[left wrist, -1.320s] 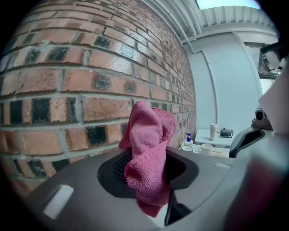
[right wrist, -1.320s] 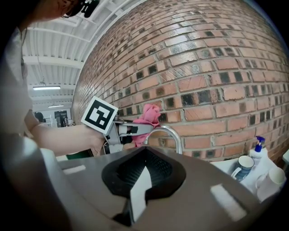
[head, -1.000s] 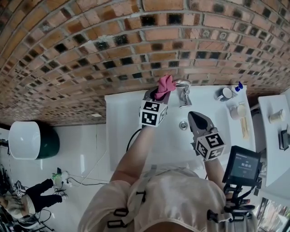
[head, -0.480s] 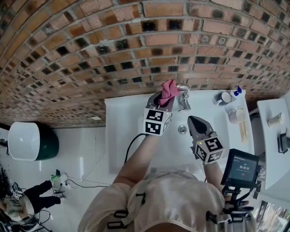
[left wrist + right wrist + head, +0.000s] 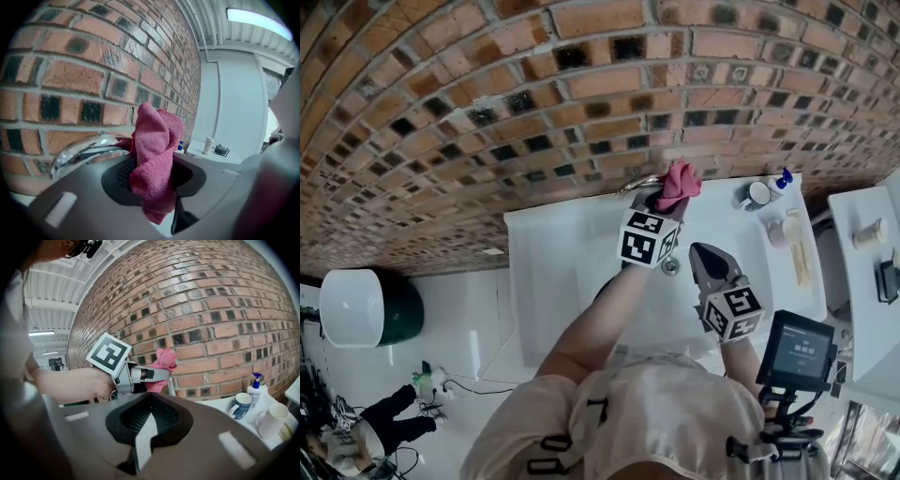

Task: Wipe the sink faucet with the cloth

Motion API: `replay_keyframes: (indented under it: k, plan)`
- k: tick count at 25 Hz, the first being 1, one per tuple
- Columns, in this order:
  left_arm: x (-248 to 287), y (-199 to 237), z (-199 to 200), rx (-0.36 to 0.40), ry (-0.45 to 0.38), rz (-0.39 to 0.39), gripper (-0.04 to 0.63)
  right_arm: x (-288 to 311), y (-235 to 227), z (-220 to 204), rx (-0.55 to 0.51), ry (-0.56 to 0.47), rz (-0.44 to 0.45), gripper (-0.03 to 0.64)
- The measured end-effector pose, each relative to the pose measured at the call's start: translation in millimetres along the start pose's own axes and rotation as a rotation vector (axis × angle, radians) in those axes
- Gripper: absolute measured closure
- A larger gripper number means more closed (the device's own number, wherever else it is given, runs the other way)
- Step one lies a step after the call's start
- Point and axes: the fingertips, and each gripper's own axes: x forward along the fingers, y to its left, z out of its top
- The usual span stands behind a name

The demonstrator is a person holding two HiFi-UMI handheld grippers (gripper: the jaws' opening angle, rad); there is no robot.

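My left gripper (image 5: 667,202) is shut on a pink cloth (image 5: 681,180), which bunches up above its jaws close to the brick wall. In the left gripper view the cloth (image 5: 154,140) hangs between the pads of this gripper (image 5: 152,171), and the chrome faucet spout (image 5: 86,149) curves just left of it, touching or nearly so. From the head view the faucet (image 5: 636,186) shows only as a chrome arc left of the gripper. My right gripper (image 5: 705,251) hovers over the white sink (image 5: 572,262), shut and holding nothing. Seen along its own jaws, the right gripper (image 5: 150,416) points at the cloth (image 5: 161,363).
On the sink's right ledge stand a dark mug (image 5: 757,195), a blue-capped spray bottle (image 5: 783,178) and a white cup (image 5: 787,230). The drain (image 5: 672,267) lies below the left gripper. A white and green round container (image 5: 356,300) sits on the floor at left.
My left gripper has carried the cloth to the right along the wall, from left of the faucet across to its right side. The right gripper has hardly shifted.
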Motion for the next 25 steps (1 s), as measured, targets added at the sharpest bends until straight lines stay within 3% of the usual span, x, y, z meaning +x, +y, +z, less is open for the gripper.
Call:
replay_keyframes:
  k: [7,13,15,19,22,25]
  plan:
    - [34.5,7.6,-54.1,0.007,0.155,-0.011,0.459,4.0,-18.2,-4.9,0.020,0.014,-0.023,0.630]
    - [32.0,13.7,-78.3,-0.021,0.205,0.002,0.459,4.0,-22.1,-5.5,0.028,0.018,-0.032,0.630]
    - [28.9,10.4,-71.4,-0.006,0.178,-0.001,0.459,4.7,-22.5,-6.8,0.034,0.019,-0.031,0.630]
    - [13.9,0.0,-19.6,0.083,0.002,0.020,0.459,11.9,-20.1,-6.2,0.030,0.014,-0.008,0.630]
    - [-4.6,-2.7,7.2,0.016,-0.092,0.038,0.459,17.1,-13.0,-8.0,0.027,0.021,0.014,0.630]
    - [-9.6,-1.0,7.9,-0.053,-0.105,0.024,0.459,23.6,-4.2,-10.7,0.021,0.033,0.040,0.630]
